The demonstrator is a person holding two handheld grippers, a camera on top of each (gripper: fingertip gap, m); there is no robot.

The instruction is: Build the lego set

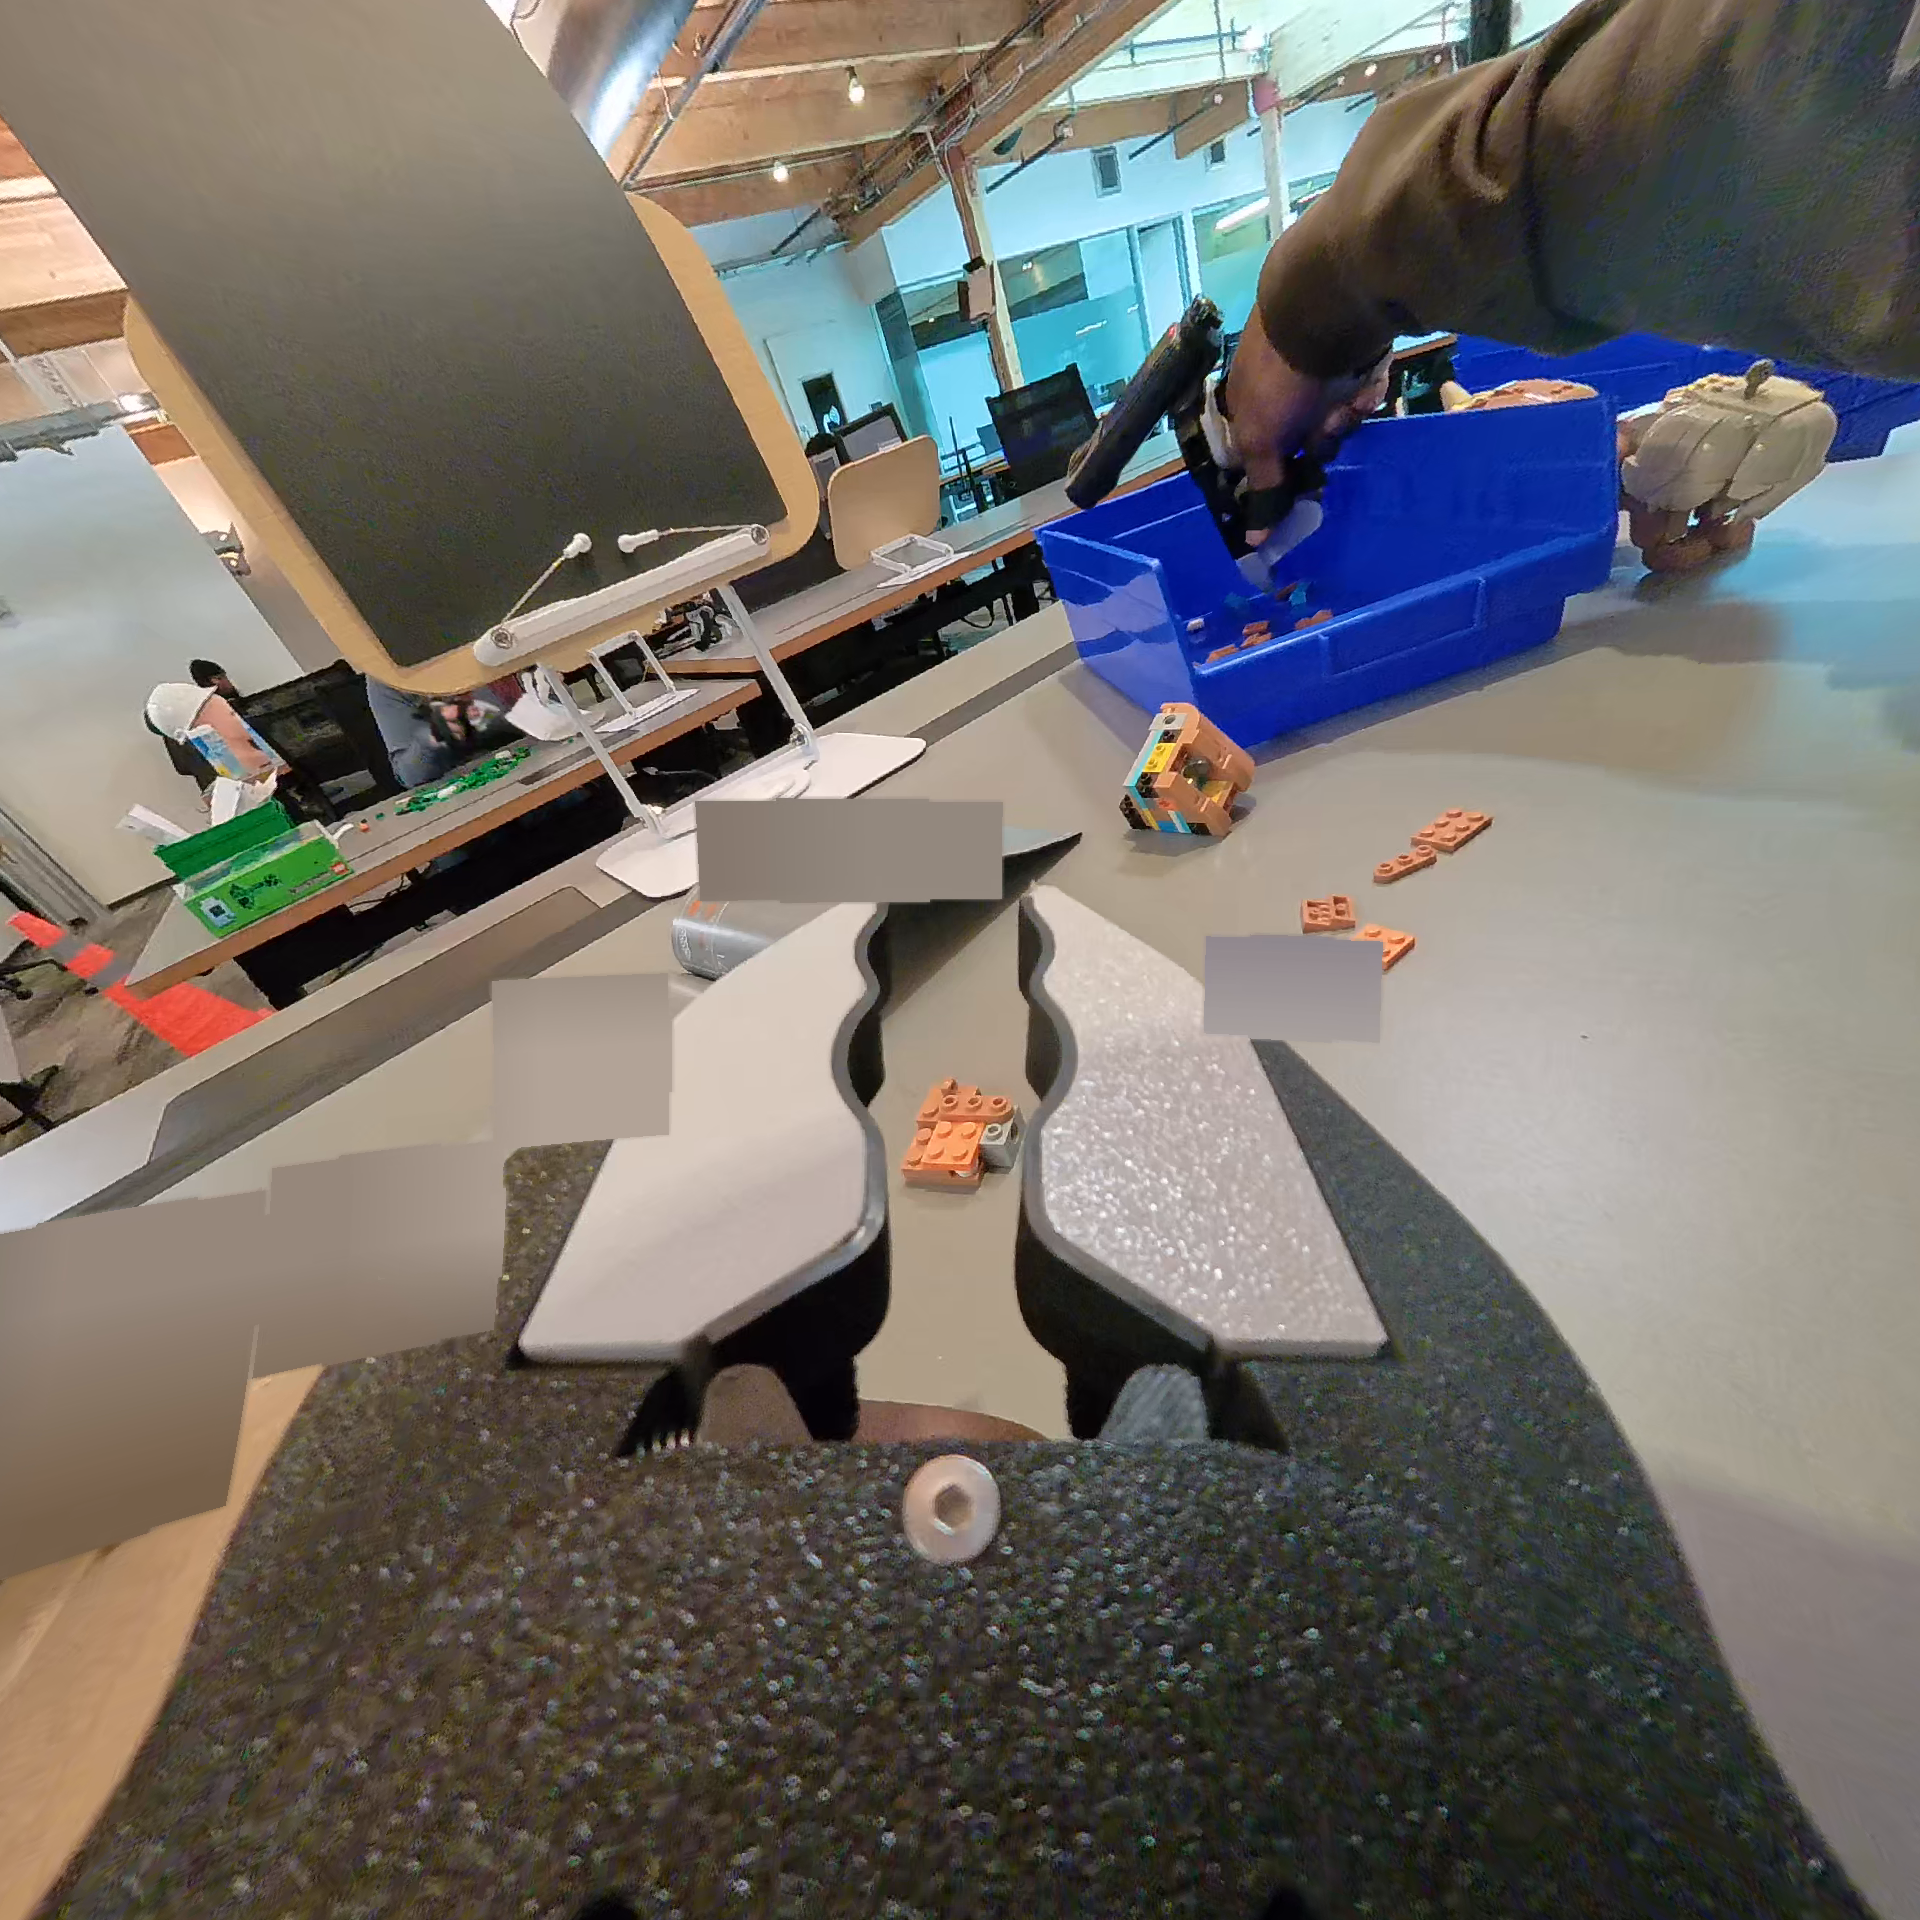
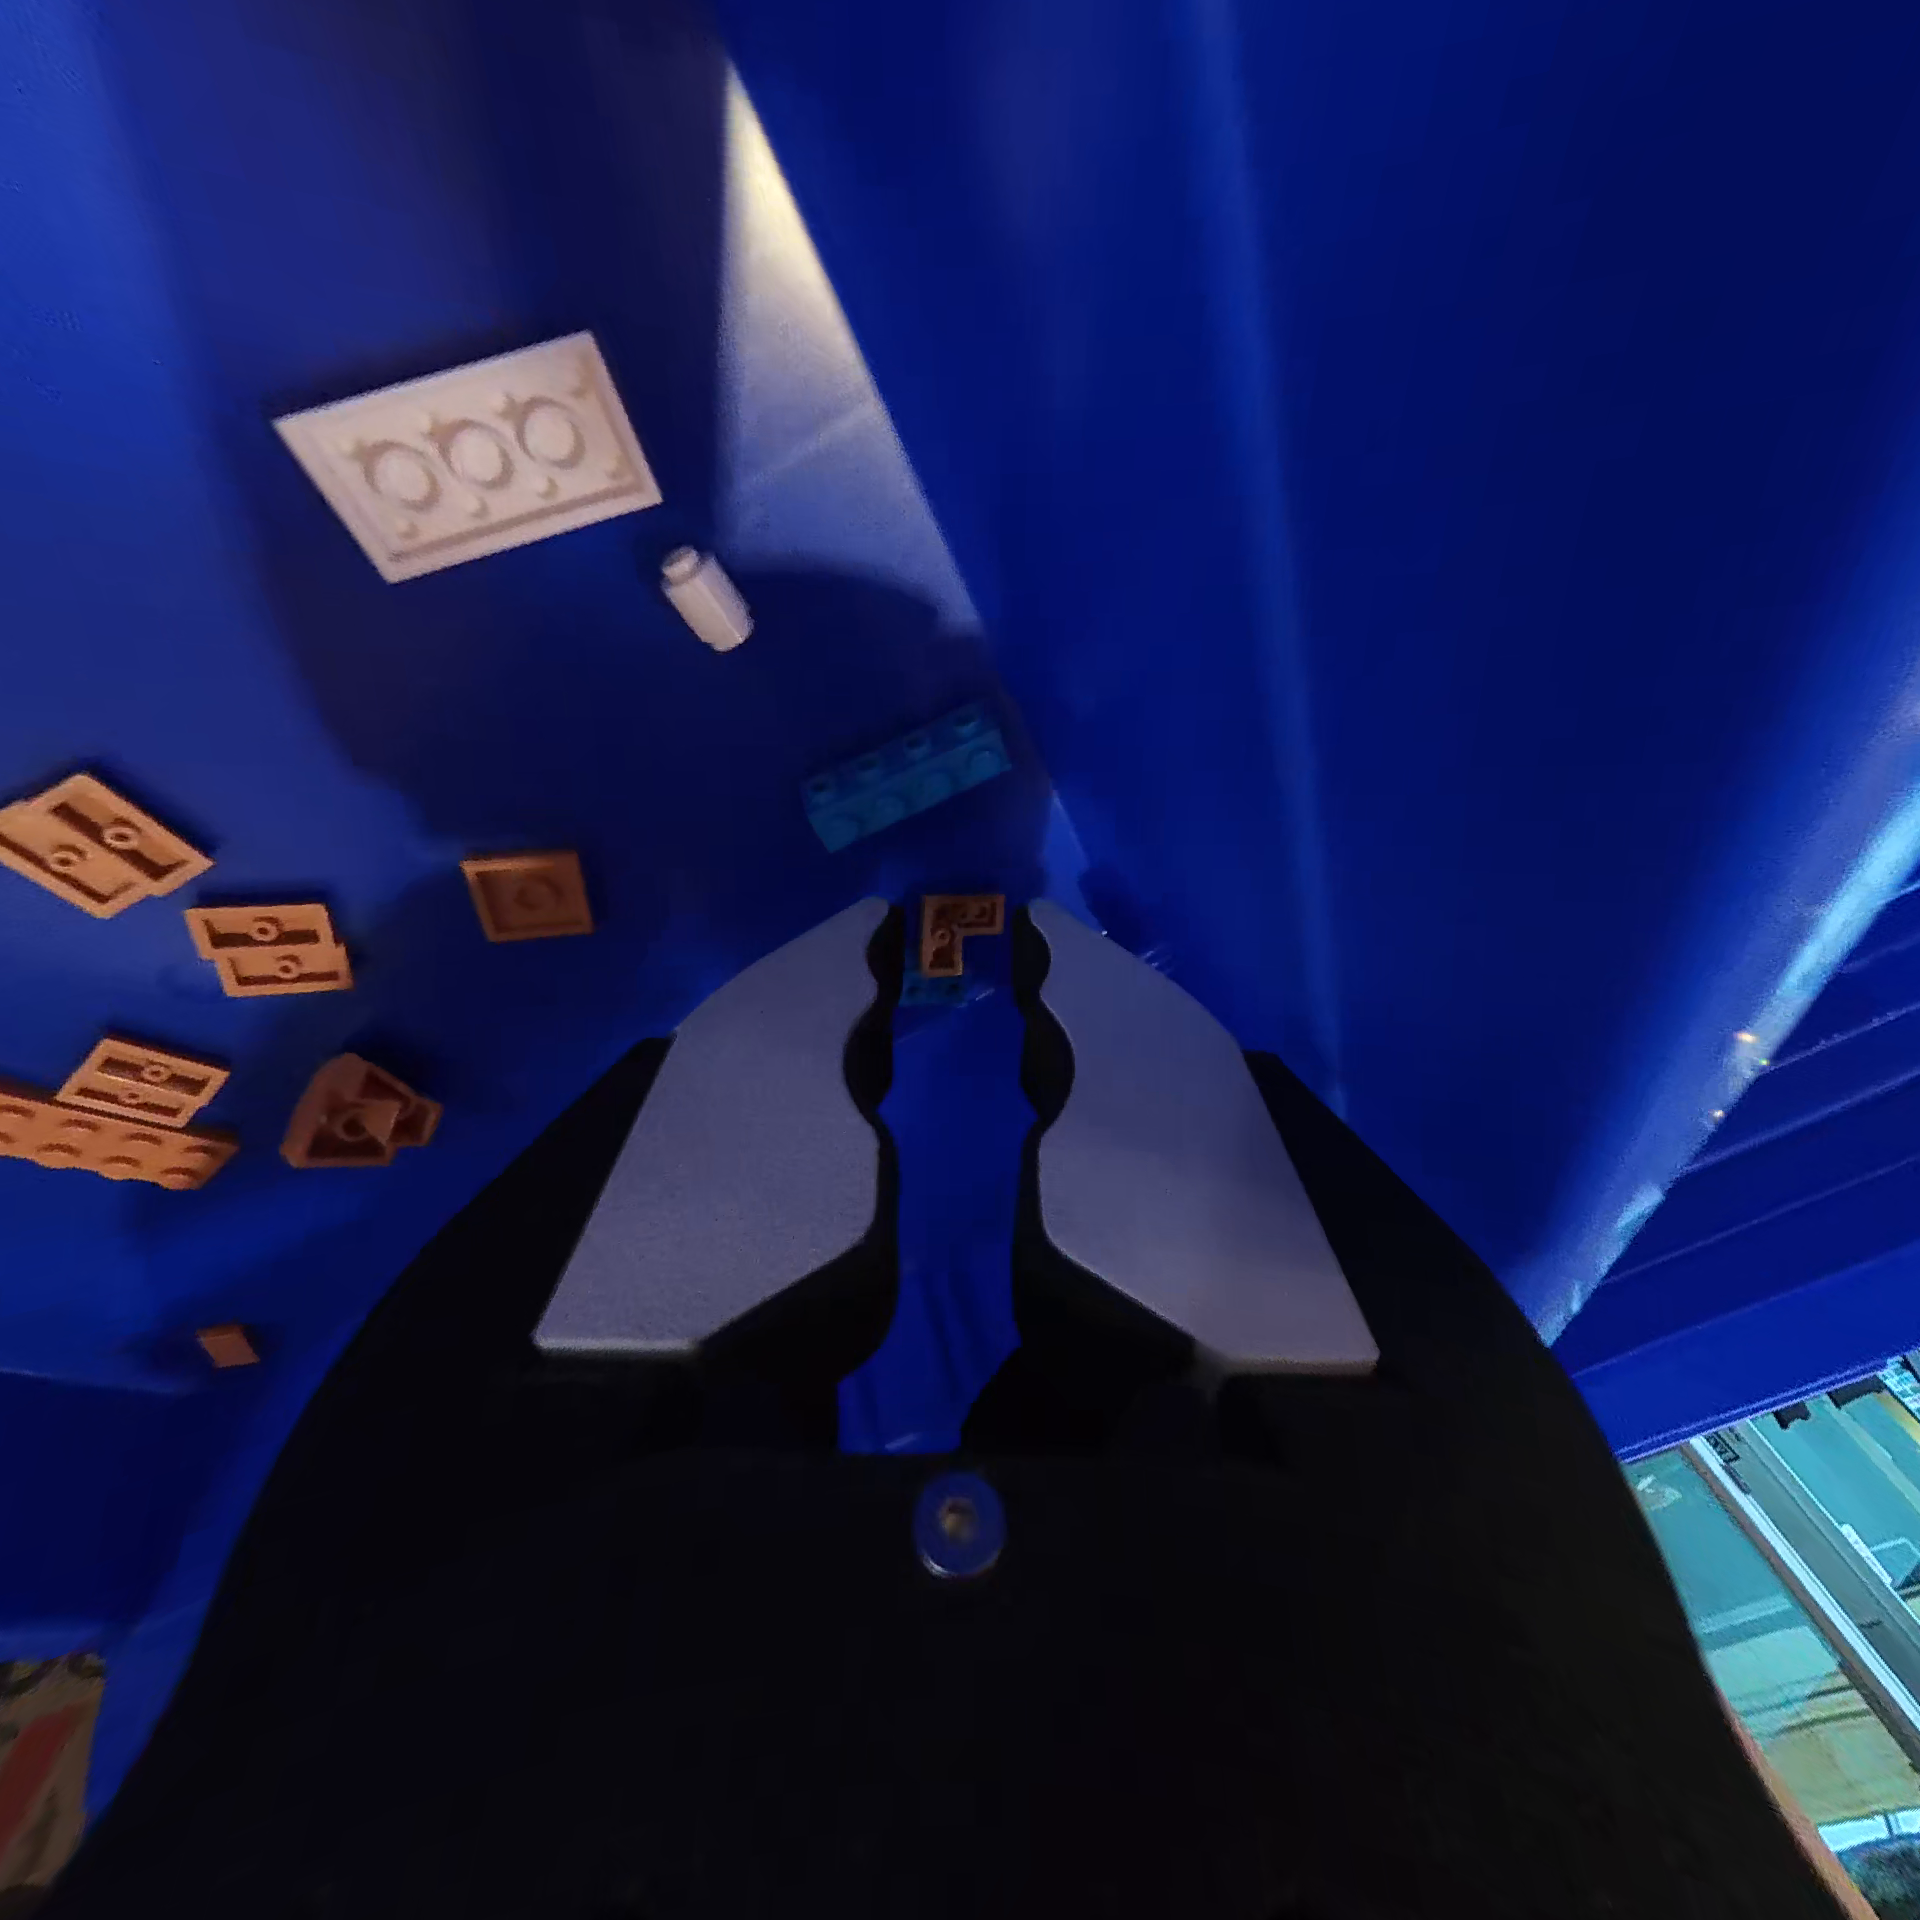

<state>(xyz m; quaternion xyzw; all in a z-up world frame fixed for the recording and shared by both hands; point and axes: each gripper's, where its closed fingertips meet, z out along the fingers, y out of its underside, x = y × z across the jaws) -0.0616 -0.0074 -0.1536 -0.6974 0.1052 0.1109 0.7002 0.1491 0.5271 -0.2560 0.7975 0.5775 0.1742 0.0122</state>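
Small orange L-shaped plate [image 2: 958, 930]: lies on the floor of the blue bin [image 2: 1351, 520], between the tips of the right gripper [image 2: 954, 920], jaws released, apparently placed to pinch it.

Orange sub-assembly [image 1: 956, 1132]: on the grey surface [image 1: 1558, 1143] for building, framed by the left gripper [image 1: 951, 914], jaws released, empty.

Loose orange plates [image 1: 1392, 883]: staged nearby.

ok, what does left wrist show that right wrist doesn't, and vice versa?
Left wrist only: the grey table, a small orange brick cluster between the open left gripper fingers, loose orange plates, a tan model, a hand.

Right wrist only: close-up inside the bin: a white plate, a light blue brick, an L-shaped orange piece at the open right gripper tips.

Both: the blue bin.
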